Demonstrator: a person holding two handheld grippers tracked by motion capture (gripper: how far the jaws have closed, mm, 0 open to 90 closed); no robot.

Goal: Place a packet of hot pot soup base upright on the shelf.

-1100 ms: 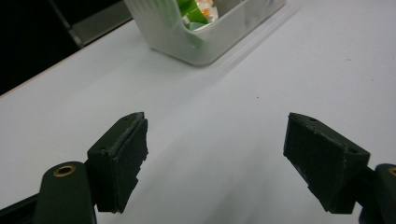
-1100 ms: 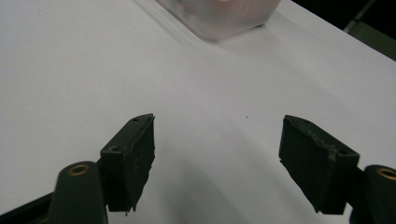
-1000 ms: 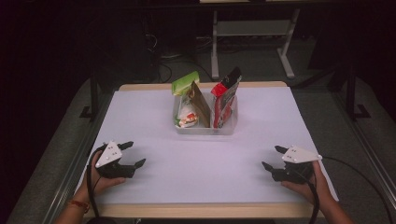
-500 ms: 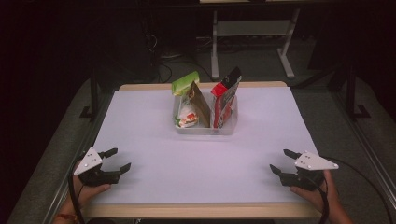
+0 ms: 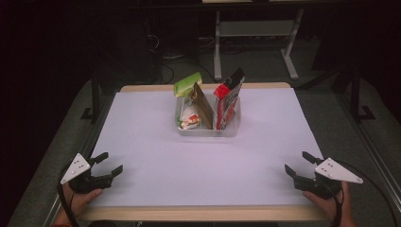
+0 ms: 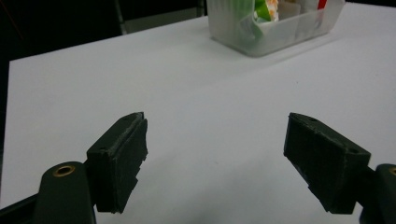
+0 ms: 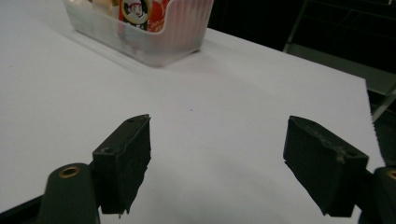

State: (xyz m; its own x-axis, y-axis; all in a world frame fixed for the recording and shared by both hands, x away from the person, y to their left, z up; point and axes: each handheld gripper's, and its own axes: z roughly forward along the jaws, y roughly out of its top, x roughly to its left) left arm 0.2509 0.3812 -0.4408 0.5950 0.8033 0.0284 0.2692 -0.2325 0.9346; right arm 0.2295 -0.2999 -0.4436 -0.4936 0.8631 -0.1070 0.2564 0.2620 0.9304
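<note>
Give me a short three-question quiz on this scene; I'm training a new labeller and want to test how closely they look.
1. True or false: the left gripper holds a packet.
2. Where do the packets stand? A) flat on the table B) upright in the clear bin C) in the right gripper
3. Fill in: both grippers rest near the table's ____ edge, far from the bin.

Key: 1. False; its jaws are open and empty. 2. B. 3. near (the person's side).

Dim lab, white-covered table [image 5: 142, 142], cables, metal desk frame [image 5: 255, 33]
</note>
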